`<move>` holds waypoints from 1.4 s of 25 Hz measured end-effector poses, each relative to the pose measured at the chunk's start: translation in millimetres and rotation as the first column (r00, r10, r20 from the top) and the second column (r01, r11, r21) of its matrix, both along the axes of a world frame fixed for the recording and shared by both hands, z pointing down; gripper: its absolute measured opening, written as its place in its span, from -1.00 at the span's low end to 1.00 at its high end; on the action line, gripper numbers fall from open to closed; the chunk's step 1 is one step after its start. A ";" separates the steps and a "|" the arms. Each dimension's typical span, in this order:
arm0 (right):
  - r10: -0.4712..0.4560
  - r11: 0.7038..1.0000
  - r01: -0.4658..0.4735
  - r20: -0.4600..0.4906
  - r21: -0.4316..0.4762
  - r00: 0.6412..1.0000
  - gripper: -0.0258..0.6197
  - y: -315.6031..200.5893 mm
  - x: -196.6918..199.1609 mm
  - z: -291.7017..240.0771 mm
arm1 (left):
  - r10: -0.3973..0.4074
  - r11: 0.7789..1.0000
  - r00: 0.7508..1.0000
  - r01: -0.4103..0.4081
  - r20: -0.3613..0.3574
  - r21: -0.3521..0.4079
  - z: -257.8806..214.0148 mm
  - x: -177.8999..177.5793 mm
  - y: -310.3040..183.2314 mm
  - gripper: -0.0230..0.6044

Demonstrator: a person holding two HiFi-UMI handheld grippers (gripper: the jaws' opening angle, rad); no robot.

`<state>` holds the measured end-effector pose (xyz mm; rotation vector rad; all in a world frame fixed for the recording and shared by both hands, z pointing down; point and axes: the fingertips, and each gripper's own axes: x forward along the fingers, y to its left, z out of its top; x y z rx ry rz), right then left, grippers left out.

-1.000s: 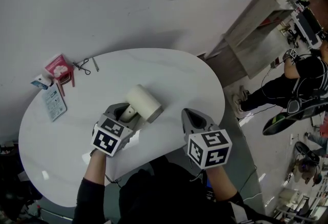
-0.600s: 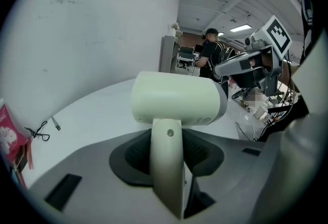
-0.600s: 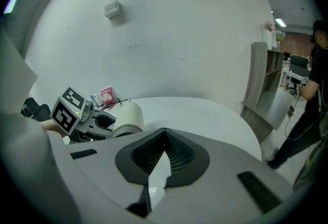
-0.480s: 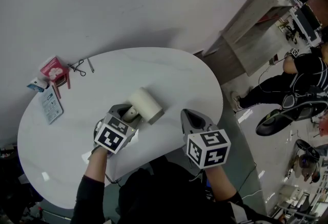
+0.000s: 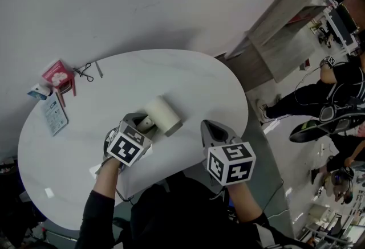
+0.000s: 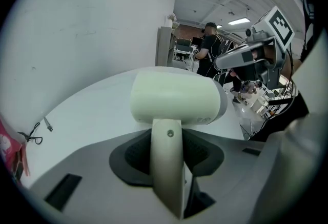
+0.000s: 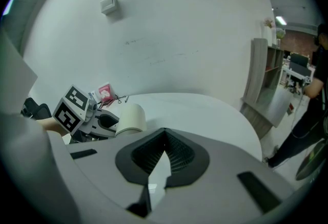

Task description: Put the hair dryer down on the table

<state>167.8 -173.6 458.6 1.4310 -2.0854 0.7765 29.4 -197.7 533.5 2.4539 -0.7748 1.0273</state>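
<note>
Jaws of left gripper [image 5: 140, 123] clamping one hair dryer [image 5: 162, 115], right gripper [image 5: 207, 126] closed

The hair dryer [image 5: 162, 115] is in the left gripper [image 5: 142, 123] over the mid-tabletop [image 5: 188, 80]. The right gripper [image 5: 207, 126] is to its right, and packets [image 5: 55, 78] lie far left.

The left gripper [image 5: 144, 124] has carried the hair dryer [image 5: 162, 115] slightly toward 3 o'clock. The person [image 5: 336, 85] at 3 o'clock has stepped.
</note>
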 end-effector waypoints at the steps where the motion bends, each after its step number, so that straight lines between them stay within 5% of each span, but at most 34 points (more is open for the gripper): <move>1: -0.002 1.000 0.002 -0.001 -0.004 1.000 -0.92 0.2 -0.7 1.1 | 0.003 1.000 1.000 -0.003 0.000 0.001 -0.7 1.0 -0.5 -0.42; 35: -0.146 0.976 0.137 -0.041 -0.168 0.988 -0.92 7.1 -29.0 48.6 | 0.045 0.997 0.995 -0.040 0.091 -0.059 22.4 7.6 -0.1 -0.42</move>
